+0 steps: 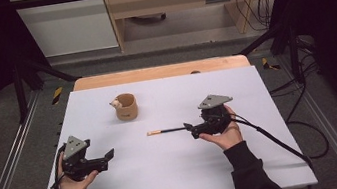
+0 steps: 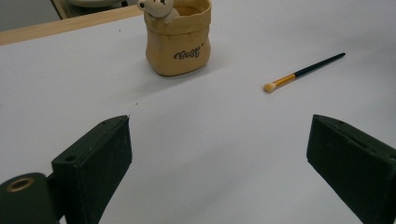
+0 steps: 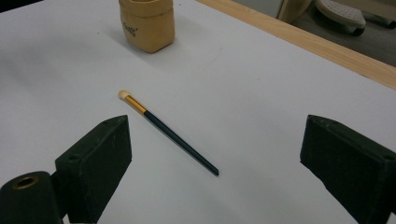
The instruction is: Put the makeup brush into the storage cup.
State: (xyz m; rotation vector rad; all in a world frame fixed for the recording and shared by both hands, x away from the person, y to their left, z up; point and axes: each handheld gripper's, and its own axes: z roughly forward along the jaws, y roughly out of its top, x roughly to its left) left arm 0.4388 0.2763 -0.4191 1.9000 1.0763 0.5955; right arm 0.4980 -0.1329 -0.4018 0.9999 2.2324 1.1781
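A small brush (image 1: 166, 131) with a dark handle, gold ferrule and pale tip lies flat on the white table (image 1: 178, 174), seen also as the brush (image 3: 168, 133) and the brush (image 2: 303, 72). A tan pot (image 1: 126, 107) with a little bear figure on its rim stands behind it; the pot (image 2: 177, 39) and the pot (image 3: 147, 25) show in both gripper views. My right gripper (image 1: 189, 128) hovers at the handle's end, jaws wide open, nothing between them. My left gripper (image 1: 110, 155) rests open at the front left, apart from both objects.
A wooden strip (image 1: 160, 72) edges the table's far side. Black frame rails (image 1: 10, 163) run along both sides, and a cable (image 1: 274, 139) trails from the right gripper across the table's right part.
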